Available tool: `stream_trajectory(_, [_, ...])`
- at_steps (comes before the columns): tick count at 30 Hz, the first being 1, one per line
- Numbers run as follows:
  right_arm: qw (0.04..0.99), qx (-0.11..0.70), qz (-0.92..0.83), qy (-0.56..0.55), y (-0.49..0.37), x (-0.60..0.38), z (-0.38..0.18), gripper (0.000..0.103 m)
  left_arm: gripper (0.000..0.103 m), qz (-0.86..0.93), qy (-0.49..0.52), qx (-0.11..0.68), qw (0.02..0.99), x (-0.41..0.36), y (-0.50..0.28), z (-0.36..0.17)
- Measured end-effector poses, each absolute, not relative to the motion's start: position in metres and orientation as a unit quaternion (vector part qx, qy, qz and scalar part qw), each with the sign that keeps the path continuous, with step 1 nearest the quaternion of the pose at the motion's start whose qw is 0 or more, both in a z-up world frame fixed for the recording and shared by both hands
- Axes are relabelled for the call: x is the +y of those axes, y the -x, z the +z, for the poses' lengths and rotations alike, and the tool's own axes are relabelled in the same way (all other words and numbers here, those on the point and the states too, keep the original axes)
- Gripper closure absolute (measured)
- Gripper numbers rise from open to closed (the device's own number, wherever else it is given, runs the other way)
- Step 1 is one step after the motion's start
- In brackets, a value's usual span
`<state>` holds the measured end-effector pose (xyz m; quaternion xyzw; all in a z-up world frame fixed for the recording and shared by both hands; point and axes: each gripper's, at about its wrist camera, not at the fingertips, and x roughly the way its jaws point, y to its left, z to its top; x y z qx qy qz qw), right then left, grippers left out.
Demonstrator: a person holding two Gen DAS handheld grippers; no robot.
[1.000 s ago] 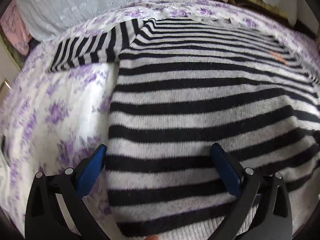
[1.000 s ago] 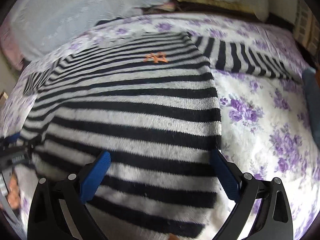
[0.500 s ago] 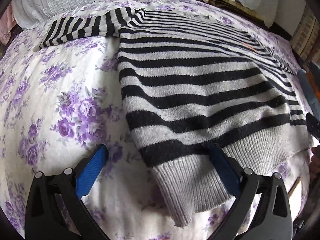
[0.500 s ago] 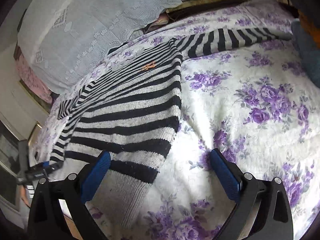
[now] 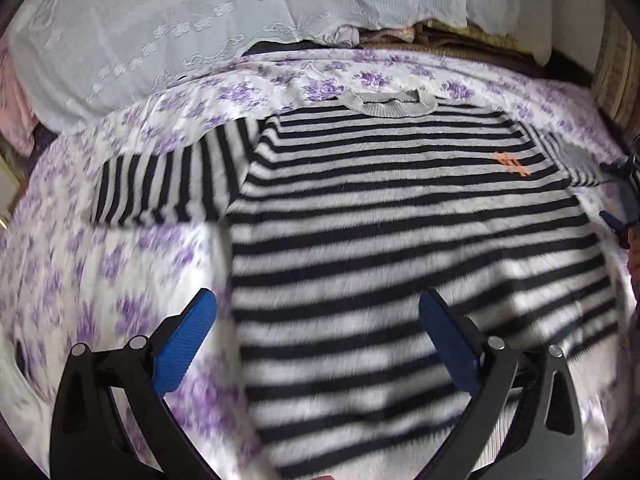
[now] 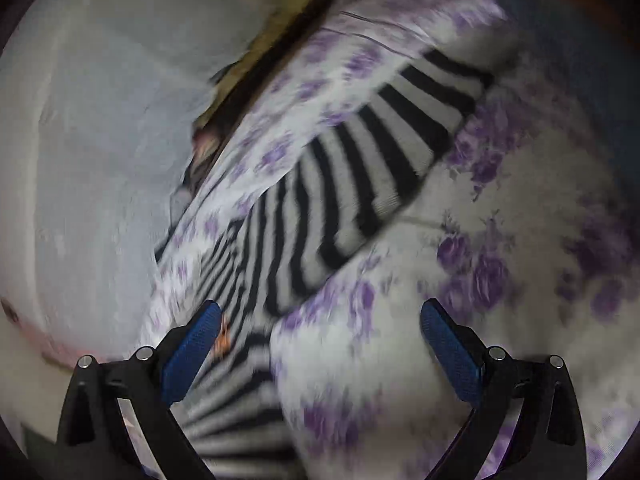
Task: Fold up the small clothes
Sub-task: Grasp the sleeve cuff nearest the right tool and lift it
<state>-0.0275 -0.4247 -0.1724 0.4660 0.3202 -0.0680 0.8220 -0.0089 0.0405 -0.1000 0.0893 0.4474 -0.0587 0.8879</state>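
Sweater (image 5: 400,216) lies spread flat on the bed (image 5: 80,264), front side up, neckline (image 5: 390,102) toward the far end. One sleeve (image 5: 164,184) extends sideways to the left of the body, resting on the bedspread. Logo patch (image 5: 512,164) sits on the chest, right of centre in the left wrist view. Behind the neckline, a lace cloth (image 5: 200,20) drapes over bedding piled at the head of the bed.

Left gripper (image 5: 318,332) above the lower body of the sweater: left finger over the bedspread, right finger over the knit.

Right gripper (image 6: 320,340) beside the other sleeve (image 6: 380,160), which reaches away from it across the bed; its left finger lies next to the patch.
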Motion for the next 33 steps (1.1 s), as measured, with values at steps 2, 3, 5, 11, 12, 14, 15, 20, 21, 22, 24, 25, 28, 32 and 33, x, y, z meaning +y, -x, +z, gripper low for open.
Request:
stream_trajectory(2, [0.832,0.282,-0.079,-0.471,0.019,-0.432,-0.171,0.003,0.004,-0.060,-0.090,0.457,0.883,0.028,-0.009,-0.103])
stream_trajectory(3, [0.837,0.268,-0.076,-0.471,0.012,-0.433,-0.170,0.003,0.004,-0.063,-0.085,0.462,0.881,0.024,-0.015,-0.104])
stream_trajectory(5, [0.839,0.255,-0.065,-0.476,-0.007,-0.444,-0.175,0.003,0.004,-0.067,-0.071,0.471,0.877,0.015,-0.036,-0.107])
stream_trajectory(11, [0.862,0.198,-0.088,-0.459,-0.046,-0.471,-0.172,0.004,0.004,-0.041,-0.083,0.464,0.881,-0.003,-0.069,-0.120])
stream_trajectory(12, [0.861,0.193,-0.097,-0.461,-0.050,-0.478,-0.172,0.004,0.004,-0.037,-0.086,0.465,0.881,-0.003,-0.072,-0.123])
stream_trajectory(14, [0.861,0.188,-0.117,-0.458,-0.057,-0.493,-0.172,0.004,0.004,-0.029,-0.090,0.468,0.879,0.000,-0.080,-0.135])
stream_trajectory(15, [0.862,0.188,-0.125,-0.455,-0.060,-0.499,-0.172,0.004,0.004,-0.023,-0.090,0.473,0.876,0.003,-0.084,-0.144])
stream_trajectory(20, [0.866,0.194,-0.126,-0.443,-0.067,-0.514,-0.176,0.003,0.004,-0.040,-0.028,0.481,0.875,0.024,-0.092,-0.168])
stream_trajectory(21, [0.868,0.195,-0.119,-0.440,-0.066,-0.514,-0.176,0.004,0.004,-0.041,-0.027,0.481,0.875,0.025,-0.093,-0.167])
stream_trajectory(22, [0.869,0.204,-0.112,-0.436,-0.064,-0.514,-0.176,0.005,0.004,-0.040,-0.033,0.480,0.876,0.024,-0.093,-0.168])
stream_trajectory(24, [0.863,0.207,-0.119,-0.445,-0.060,-0.518,-0.176,0.033,0.004,-0.033,-0.042,0.471,0.880,0.022,-0.092,-0.169])
stream_trajectory(25, [0.856,0.194,-0.135,-0.459,-0.051,-0.520,-0.179,0.047,0.004,-0.029,-0.048,0.466,0.883,0.020,-0.091,-0.169])
stream_trajectory(28, [0.824,0.183,-0.142,-0.518,-0.041,-0.538,-0.199,0.089,0.004,-0.023,-0.055,0.460,0.886,0.017,-0.089,-0.168])
stream_trajectory(32, [0.824,0.175,-0.136,-0.522,-0.038,-0.540,-0.199,0.093,0.004,-0.023,-0.052,0.459,0.886,0.020,-0.086,-0.168])
stream_trajectory(33, [0.833,0.173,-0.139,-0.507,-0.038,-0.536,-0.194,0.095,0.004,-0.023,-0.052,0.459,0.887,0.019,-0.087,-0.167])
